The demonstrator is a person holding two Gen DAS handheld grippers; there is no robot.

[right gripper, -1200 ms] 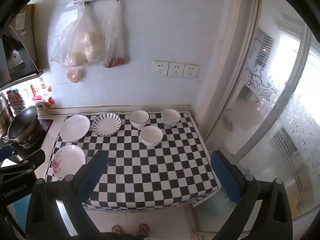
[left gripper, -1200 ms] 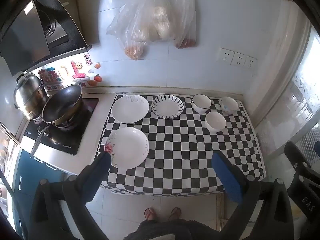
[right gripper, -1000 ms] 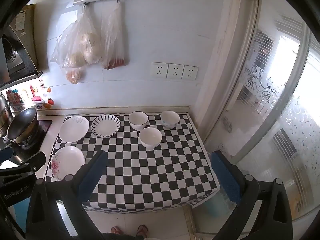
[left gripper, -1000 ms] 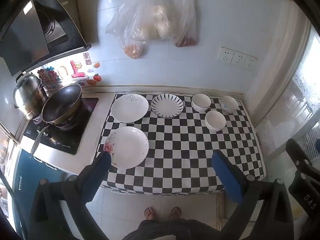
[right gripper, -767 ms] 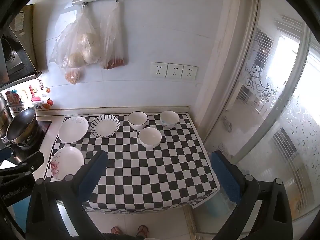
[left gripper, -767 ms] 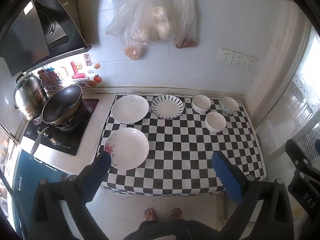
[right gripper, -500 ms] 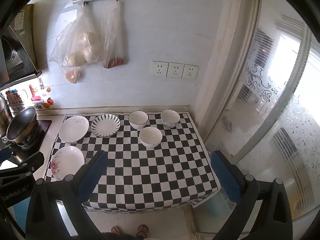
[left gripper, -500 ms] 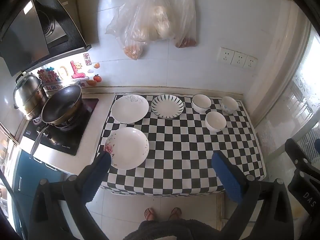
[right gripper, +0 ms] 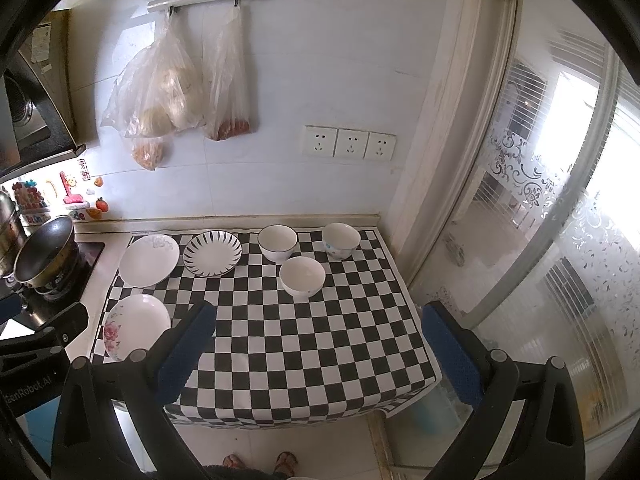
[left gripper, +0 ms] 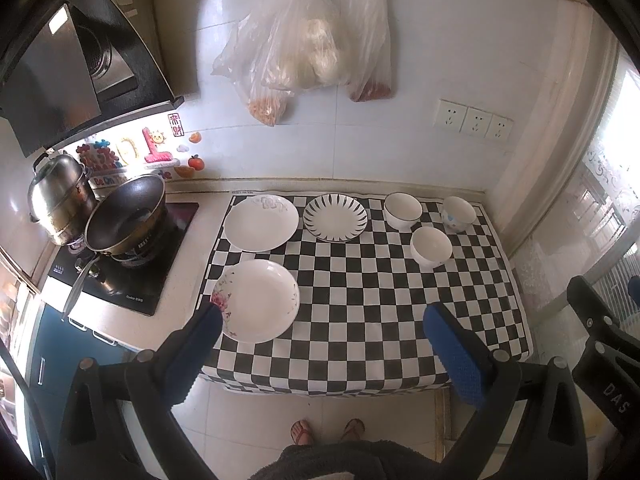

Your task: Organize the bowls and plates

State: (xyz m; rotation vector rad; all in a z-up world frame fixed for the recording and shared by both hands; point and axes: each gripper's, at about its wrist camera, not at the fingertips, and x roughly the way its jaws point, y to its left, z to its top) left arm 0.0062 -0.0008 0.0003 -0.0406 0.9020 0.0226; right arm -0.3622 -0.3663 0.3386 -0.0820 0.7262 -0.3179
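On the checkered counter (left gripper: 360, 320) lie a flower-edged plate (left gripper: 256, 300) at front left, a plain white plate (left gripper: 261, 223) behind it, and a black-striped plate (left gripper: 335, 217). Three bowls stand at the back right: a dark-rimmed one (left gripper: 403, 210), a blue-patterned one (left gripper: 459, 213), a plain one (left gripper: 431, 246). My left gripper (left gripper: 320, 320) is open and empty, high above the counter's front edge. My right gripper (right gripper: 316, 320) is open and empty, also high above the front. The plates (right gripper: 136, 326) and bowls (right gripper: 302, 278) show in the right wrist view too.
A wok (left gripper: 126, 220) and a steel pot (left gripper: 60, 200) sit on the black cooktop (left gripper: 120, 280) left of the counter. Plastic bags (left gripper: 304, 52) hang on the wall above. A glass door (right gripper: 560, 220) stands to the right. The person's feet (left gripper: 328, 430) are on the floor below.
Both grippers stay open and nearly still; the views only wobble slightly. No plate or bowl has moved.
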